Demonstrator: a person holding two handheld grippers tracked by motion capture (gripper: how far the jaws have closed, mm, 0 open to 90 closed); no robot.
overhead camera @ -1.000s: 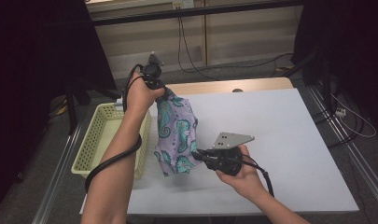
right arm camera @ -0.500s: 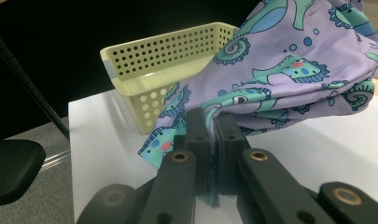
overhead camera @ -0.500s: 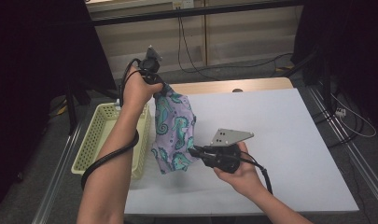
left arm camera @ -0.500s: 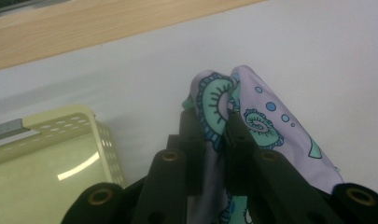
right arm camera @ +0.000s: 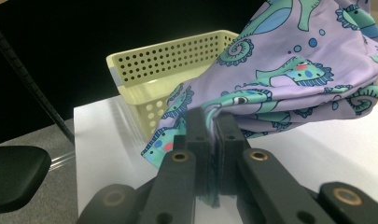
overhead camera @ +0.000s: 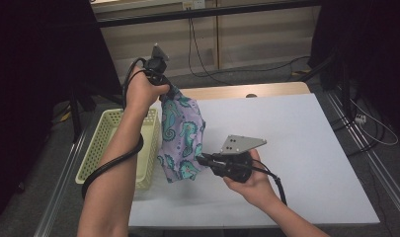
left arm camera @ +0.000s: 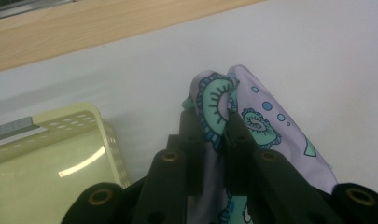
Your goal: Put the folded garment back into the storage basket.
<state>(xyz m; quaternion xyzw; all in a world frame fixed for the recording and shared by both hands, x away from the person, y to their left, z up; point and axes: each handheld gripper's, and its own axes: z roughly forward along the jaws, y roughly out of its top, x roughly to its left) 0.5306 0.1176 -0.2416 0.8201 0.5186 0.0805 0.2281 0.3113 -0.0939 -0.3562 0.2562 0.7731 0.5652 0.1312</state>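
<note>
Both tools, the left tool (overhead camera: 172, 94) and the right tool (overhead camera: 201, 159), pinch the seahorse cloth (overhead camera: 181, 136) tight above the worktop (overhead camera: 296, 138), not yet in the basket (overhead camera: 104, 143).

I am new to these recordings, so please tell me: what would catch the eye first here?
The purple seahorse cloth hangs above the white table, pinched at the top by the left gripper and lower down by the right gripper. Left of it stands a pale yellow basket.
</note>
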